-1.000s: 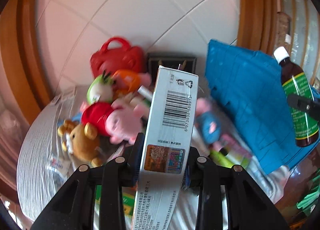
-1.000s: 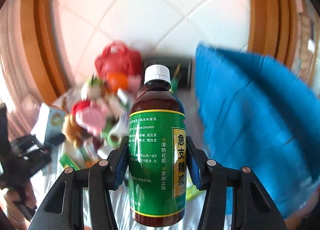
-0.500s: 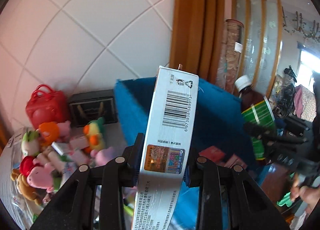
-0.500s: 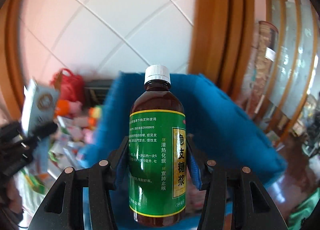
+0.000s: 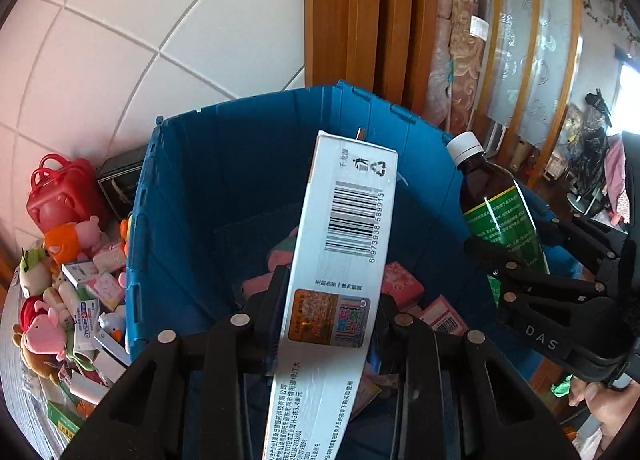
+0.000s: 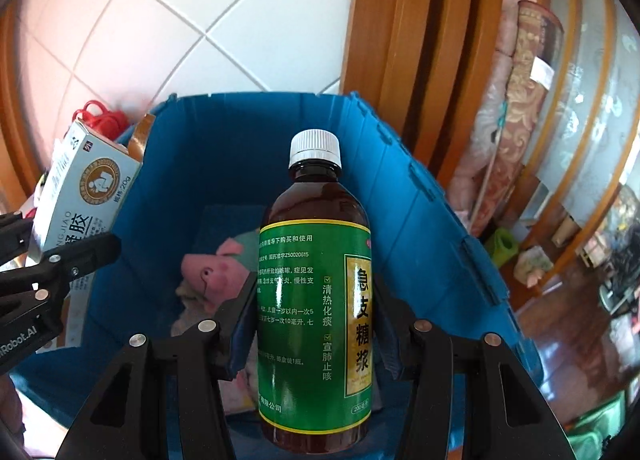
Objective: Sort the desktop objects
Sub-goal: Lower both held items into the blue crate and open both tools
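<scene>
You held a white carton [image 5: 340,260] clamped in the left gripper [image 5: 328,324], its barcode face up and its far end tipped toward one o'clock over the open blue crate [image 5: 192,196]. The right gripper [image 6: 312,324] was closed around a brown syrup bottle [image 6: 316,292] with a green label and a white cap, standing upright between the pads, also above the crate mouth. In the left wrist view that bottle showed at three o'clock of the carton, near the crate's right wall.

Part of the sorting looked done. The crate bottom already held a pink plush toy [image 6: 212,272] at about nine o'clock of the bottle in the right wrist view, and several pink packets [image 5: 400,284] lay beneath the carton in the left wrist view. Neither the carton nor the bottle had been released yet; both hung above the contents, apart from them as far as I could tell.

Plenty was left. At nine o'clock of the crate, outside its left wall, a pile [image 5: 72,300] of plush toys, small boxes and tubes lay on the tabletop, with a red toy case [image 5: 60,196] at ten o'clock and a dark box [image 5: 120,184] just beside it against the tiled wall. My judgement is that you were mid-task, with two drops pending and most of that heap still to be carried over.
</scene>
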Demonstrator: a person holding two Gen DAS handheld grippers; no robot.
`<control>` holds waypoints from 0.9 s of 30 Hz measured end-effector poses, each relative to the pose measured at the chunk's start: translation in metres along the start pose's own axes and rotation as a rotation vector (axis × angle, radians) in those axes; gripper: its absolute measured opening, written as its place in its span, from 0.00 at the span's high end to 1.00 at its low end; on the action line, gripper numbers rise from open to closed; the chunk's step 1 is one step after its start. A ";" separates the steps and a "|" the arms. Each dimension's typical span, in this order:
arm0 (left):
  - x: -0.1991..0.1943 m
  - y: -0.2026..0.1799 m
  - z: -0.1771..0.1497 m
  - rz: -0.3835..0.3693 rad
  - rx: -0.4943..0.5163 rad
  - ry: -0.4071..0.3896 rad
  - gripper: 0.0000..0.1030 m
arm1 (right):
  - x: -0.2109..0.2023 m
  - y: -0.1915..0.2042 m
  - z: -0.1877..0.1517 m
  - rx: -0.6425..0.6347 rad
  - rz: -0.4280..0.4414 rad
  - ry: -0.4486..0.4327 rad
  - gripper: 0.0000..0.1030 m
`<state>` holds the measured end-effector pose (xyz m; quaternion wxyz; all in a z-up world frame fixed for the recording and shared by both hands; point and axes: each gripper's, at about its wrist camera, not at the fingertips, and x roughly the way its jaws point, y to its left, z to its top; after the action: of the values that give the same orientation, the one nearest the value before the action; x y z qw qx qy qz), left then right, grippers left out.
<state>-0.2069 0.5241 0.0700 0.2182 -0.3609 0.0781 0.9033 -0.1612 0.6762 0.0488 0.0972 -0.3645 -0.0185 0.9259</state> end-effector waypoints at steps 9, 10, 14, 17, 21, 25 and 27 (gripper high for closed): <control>0.007 0.004 -0.001 0.046 -0.035 0.023 0.43 | 0.021 -0.017 0.002 -0.002 0.047 0.025 0.50; 0.007 0.006 -0.001 0.042 -0.039 0.018 0.39 | 0.021 -0.018 0.002 0.000 0.052 0.025 0.50; 0.001 0.007 -0.001 0.059 -0.042 -0.020 0.26 | 0.016 -0.015 0.004 -0.012 0.049 0.004 0.30; -0.005 0.007 -0.003 0.061 -0.039 -0.037 0.25 | 0.008 -0.012 0.005 -0.028 0.036 -0.021 0.06; -0.022 0.014 -0.008 0.073 -0.040 -0.077 0.23 | -0.006 -0.005 0.005 -0.038 0.024 -0.057 0.00; -0.045 0.032 -0.015 0.125 -0.058 -0.142 0.23 | -0.021 0.009 0.007 -0.027 0.050 -0.075 0.00; -0.060 0.045 -0.022 0.172 -0.076 -0.185 0.23 | -0.028 0.020 0.008 -0.021 0.079 -0.086 0.00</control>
<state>-0.1756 0.4572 0.0944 0.1324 -0.2760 0.0538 0.9505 -0.1504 0.6516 0.0712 0.0559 -0.3260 -0.0178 0.9435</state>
